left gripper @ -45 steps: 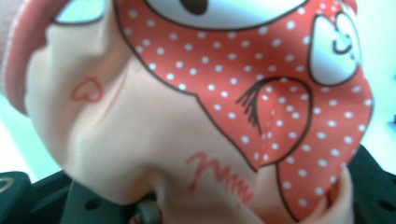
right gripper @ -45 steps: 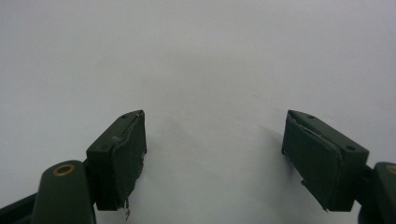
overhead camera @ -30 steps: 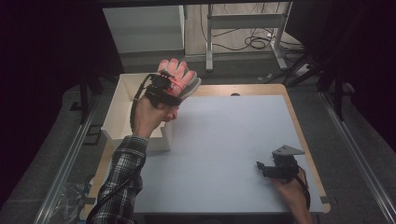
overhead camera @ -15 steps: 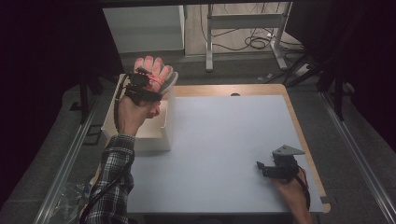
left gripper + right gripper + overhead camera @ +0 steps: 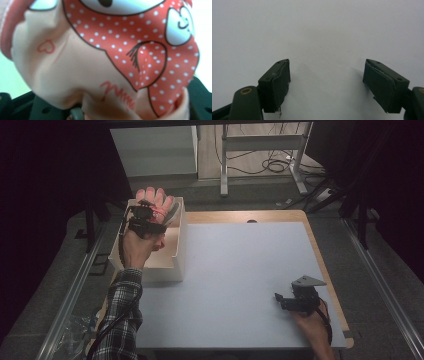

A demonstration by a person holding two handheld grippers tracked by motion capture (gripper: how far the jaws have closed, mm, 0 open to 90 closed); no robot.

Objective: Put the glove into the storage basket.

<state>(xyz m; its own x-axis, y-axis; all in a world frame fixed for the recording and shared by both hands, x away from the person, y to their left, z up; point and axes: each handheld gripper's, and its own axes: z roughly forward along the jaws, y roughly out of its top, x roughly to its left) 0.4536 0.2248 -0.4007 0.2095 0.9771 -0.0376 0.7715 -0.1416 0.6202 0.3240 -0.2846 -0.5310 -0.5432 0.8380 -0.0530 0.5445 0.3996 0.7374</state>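
Glove (image 5: 159, 206): pink rubber, printed with a red white-dotted pattern, a small heart and script lettering; you hold it above the white box (image 5: 177, 247) at the counter's (image 5: 240, 270) far left corner.
Left hand-held gripper (image 5: 150, 216): you keep it raised over the box; its jaws have just been opening a little, yet the glove is between them and bunches at their base in the left gripper view (image 5: 105, 62).
Right hand-held gripper (image 5: 279, 299): you rest it low at the counter's near right; its jaws stand spread with bare counter between them (image 5: 327, 82).
Box: open-topped, its near wall touching the counter's left edge.
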